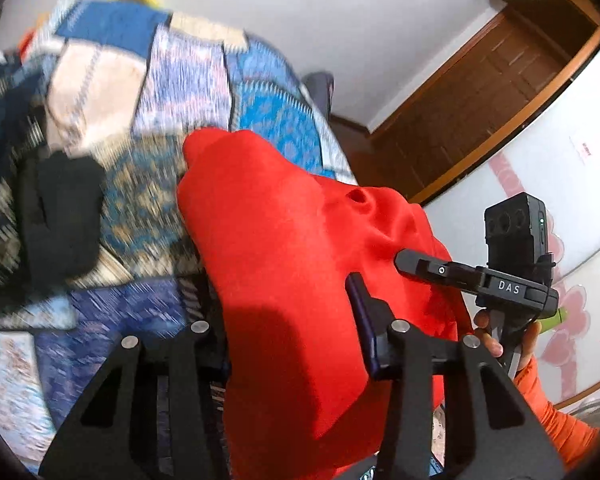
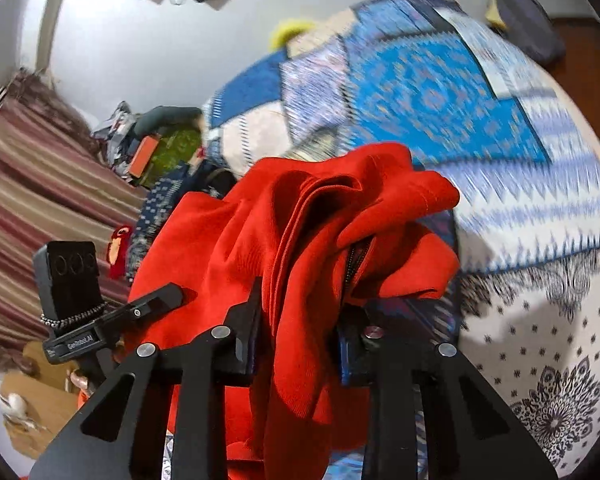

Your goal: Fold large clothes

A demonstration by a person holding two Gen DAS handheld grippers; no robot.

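Lift in hand: raise both corners evenly, keep the cloth taut between them, let it hang clear of the bed (image 1: 260,92) before folding. Left tongs (image 1: 292,320) part closed, pinching the red garment (image 1: 284,240); right tongs (image 2: 300,328) nearly closed on a bunched fold. Garment bright red, knit, zip showing, draped above the patchwork bedspread.

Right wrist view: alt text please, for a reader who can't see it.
The right tongs clamp a bunched fold of a red garment, zipper showing, above a blue patchwork bedspread. At lower left the left tongs grip the same garment; a striped curtain hangs behind them.
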